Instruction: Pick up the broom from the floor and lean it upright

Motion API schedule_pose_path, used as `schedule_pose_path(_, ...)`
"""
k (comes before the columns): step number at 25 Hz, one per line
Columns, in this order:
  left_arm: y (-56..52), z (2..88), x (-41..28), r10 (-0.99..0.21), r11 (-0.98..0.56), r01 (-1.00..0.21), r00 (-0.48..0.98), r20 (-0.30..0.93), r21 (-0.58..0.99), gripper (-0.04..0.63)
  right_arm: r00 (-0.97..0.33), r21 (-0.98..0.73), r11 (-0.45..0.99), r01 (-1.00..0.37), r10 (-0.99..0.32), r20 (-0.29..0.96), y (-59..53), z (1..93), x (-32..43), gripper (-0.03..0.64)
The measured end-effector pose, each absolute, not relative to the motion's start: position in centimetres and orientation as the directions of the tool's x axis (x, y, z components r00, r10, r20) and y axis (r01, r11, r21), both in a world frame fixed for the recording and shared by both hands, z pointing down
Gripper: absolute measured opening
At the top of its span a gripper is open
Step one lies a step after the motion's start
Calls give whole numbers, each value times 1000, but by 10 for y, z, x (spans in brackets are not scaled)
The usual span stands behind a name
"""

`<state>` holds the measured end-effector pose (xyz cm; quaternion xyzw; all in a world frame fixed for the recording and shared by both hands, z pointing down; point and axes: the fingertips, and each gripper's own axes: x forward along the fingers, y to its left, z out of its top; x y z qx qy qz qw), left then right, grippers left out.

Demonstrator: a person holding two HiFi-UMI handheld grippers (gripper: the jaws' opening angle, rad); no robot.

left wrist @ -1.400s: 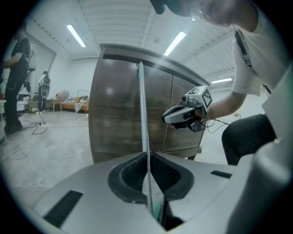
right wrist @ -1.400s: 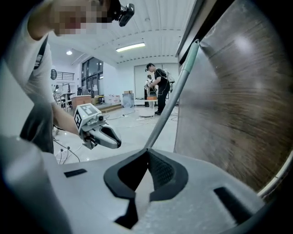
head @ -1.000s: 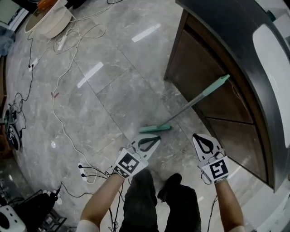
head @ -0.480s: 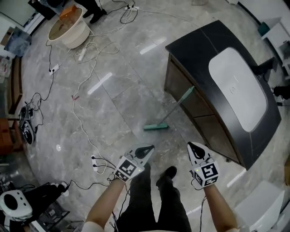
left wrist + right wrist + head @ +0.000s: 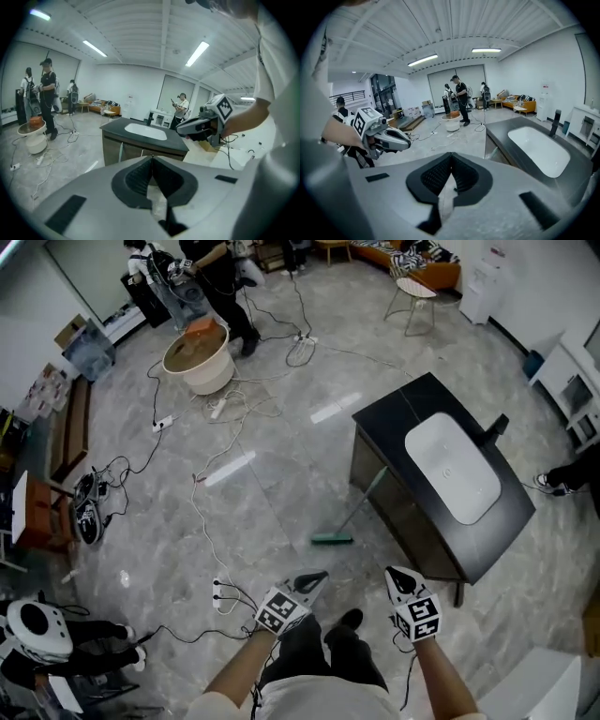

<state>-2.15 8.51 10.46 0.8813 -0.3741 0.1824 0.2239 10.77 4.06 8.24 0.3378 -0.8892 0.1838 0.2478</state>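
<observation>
The broom leans against the front of the dark cabinet [image 5: 403, 512]: its green head [image 5: 333, 540] rests on the floor and its thin handle [image 5: 361, 502] slants up to the cabinet face. In the left gripper view a bit of the green handle [image 5: 120, 152] shows against the cabinet. My left gripper [image 5: 317, 577] and right gripper [image 5: 392, 574] hang in front of me, well short of the broom, both shut with nothing in them. Each shows in the other's view, the right gripper [image 5: 183, 128] and the left gripper [image 5: 408, 142].
The cabinet carries a white sink [image 5: 450, 465]. White cables and a power strip [image 5: 221, 592] trail over the grey marble floor to my left. A beige tub [image 5: 199, 360] and people [image 5: 216, 273] stand at the back. A white helmet [image 5: 36, 626] lies lower left.
Both grippers have risen along with the head camera, so the floor and broom look much farther away. The broom still leans on the cabinet. Both grippers stayed shut.
</observation>
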Motion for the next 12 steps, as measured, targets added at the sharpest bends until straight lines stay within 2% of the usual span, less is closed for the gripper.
schedule_pose_path(5, 126, 36, -37, -612, -602, -751, 652, 448, 270, 9, -669, -123, 722, -681, -545, 506, 71, 13, 87, 0)
schedule_pose_path(12, 184, -11, -92, -635, -591, -753, 656, 408, 290, 9, -665, -72, 720, -690, -592, 454, 125, -43, 43, 0)
